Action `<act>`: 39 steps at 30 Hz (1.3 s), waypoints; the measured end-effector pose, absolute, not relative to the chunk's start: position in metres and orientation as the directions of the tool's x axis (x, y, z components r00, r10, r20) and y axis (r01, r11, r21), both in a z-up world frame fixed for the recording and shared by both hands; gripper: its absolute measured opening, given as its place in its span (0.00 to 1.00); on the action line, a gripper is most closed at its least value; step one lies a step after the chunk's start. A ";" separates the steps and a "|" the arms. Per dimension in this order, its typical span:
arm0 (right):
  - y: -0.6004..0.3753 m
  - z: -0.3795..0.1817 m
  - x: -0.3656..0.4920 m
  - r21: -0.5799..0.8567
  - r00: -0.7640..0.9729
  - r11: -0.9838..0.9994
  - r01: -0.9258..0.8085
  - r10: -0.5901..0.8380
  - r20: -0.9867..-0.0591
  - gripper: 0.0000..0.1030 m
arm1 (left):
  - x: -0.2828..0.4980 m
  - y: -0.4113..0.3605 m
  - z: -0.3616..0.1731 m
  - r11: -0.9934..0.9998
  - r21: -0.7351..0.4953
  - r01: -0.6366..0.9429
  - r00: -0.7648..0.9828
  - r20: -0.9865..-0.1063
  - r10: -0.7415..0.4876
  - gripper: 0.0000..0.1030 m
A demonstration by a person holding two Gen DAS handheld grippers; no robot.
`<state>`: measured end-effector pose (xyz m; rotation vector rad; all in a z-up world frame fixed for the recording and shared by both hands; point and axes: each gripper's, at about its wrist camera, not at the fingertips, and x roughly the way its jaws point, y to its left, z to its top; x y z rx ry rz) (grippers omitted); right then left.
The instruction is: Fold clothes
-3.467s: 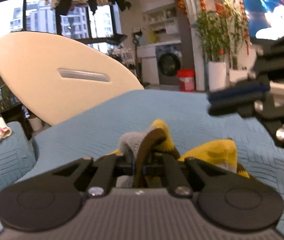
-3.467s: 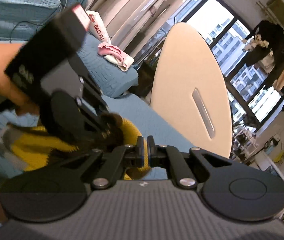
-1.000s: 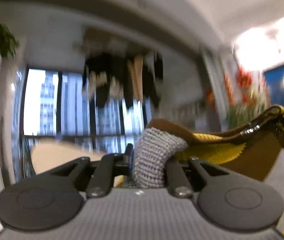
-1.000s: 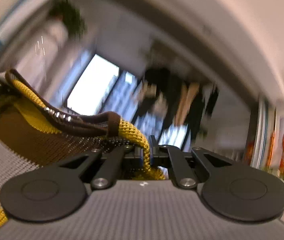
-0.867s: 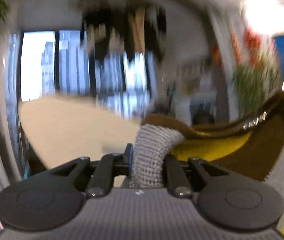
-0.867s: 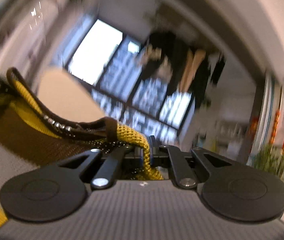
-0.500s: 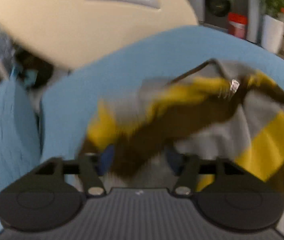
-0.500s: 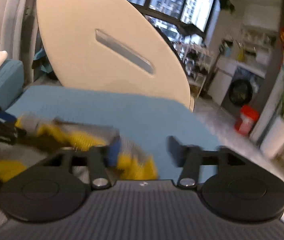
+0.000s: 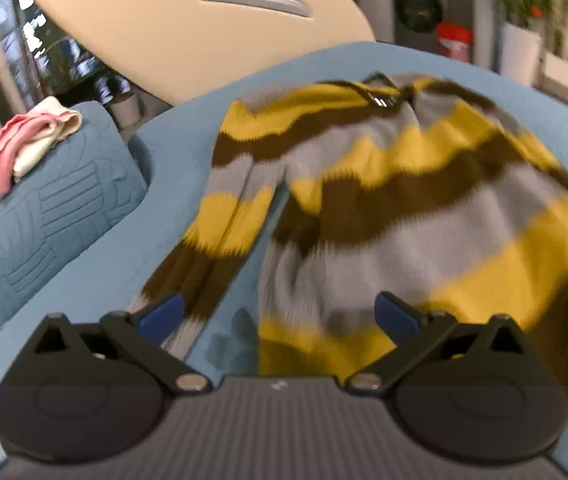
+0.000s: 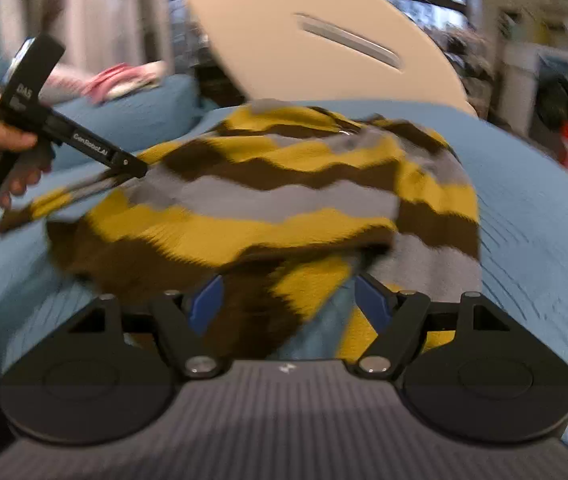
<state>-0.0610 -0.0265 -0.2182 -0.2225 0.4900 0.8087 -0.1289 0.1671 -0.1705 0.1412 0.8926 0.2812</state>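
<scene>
A yellow, brown and grey striped knit sweater (image 9: pixel 395 184) lies spread on the blue quilted surface (image 9: pixel 96 264), collar at the far side. It also shows in the right wrist view (image 10: pixel 284 204). My left gripper (image 9: pixel 280 314) is open and empty, just above the sweater's near hem. My right gripper (image 10: pixel 287 304) is open and empty over the sweater's near edge, which is rumpled there. The left gripper's body (image 10: pixel 64 136), held by a hand, shows at the left of the right wrist view beside a sleeve.
A beige oval board (image 9: pixel 188 28) leans behind the surface. A blue cushion (image 9: pixel 36 208) with a pink and cream cloth (image 9: pixel 24 140) sits at the left. A washing machine (image 9: pixel 419 4), a red bucket (image 9: pixel 453 40) and potted plants stand beyond.
Both grippers were shut on the sweater and held it up in the air. They swung it down onto the blue surface, opened and let go. The sweater now lies spread out.
</scene>
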 end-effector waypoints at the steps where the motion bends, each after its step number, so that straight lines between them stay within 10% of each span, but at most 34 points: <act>1: -0.023 -0.220 -0.066 -0.012 0.576 0.663 -0.748 0.641 -0.508 0.73 | -0.139 0.167 -0.178 0.952 0.258 -0.167 0.571 -0.761 0.306 1.00; 6: 0.005 -0.246 -0.077 -0.191 0.631 0.653 -0.733 0.549 -0.547 0.70 | -0.171 0.168 -0.193 0.942 0.286 -0.175 0.562 -0.757 0.334 1.00; 9: 0.003 -0.240 -0.072 -0.188 0.658 0.686 -0.703 0.528 -0.536 0.12 | -0.181 0.164 -0.187 0.922 0.346 -0.177 0.572 -0.726 0.382 1.00; 13: -0.015 -0.232 -0.070 -0.211 0.711 0.730 -0.650 0.485 -0.510 0.07 | -0.196 0.156 -0.180 0.918 0.380 -0.117 0.622 -0.692 0.366 1.00; 19: -0.056 -0.214 -0.069 -0.113 0.781 0.832 -0.543 0.451 -0.431 0.07 | -0.209 0.134 -0.177 0.926 0.369 0.082 0.704 -0.679 0.209 1.00; 26: -0.062 -0.200 -0.105 -0.314 0.865 0.811 -0.494 0.421 -0.273 0.06 | -0.192 0.144 -0.186 0.904 0.422 -0.068 0.690 -0.634 0.348 1.00; 35: -0.041 -0.213 -0.121 -0.430 0.824 0.703 -0.566 0.457 -0.335 0.09 | -0.216 0.114 -0.192 0.727 0.687 0.027 0.794 -0.456 0.402 0.94; 39: -0.030 -0.224 -0.124 -0.496 0.789 0.614 -0.614 0.500 -0.357 0.64 | -0.224 0.111 -0.186 0.721 0.692 0.047 0.805 -0.453 0.382 0.97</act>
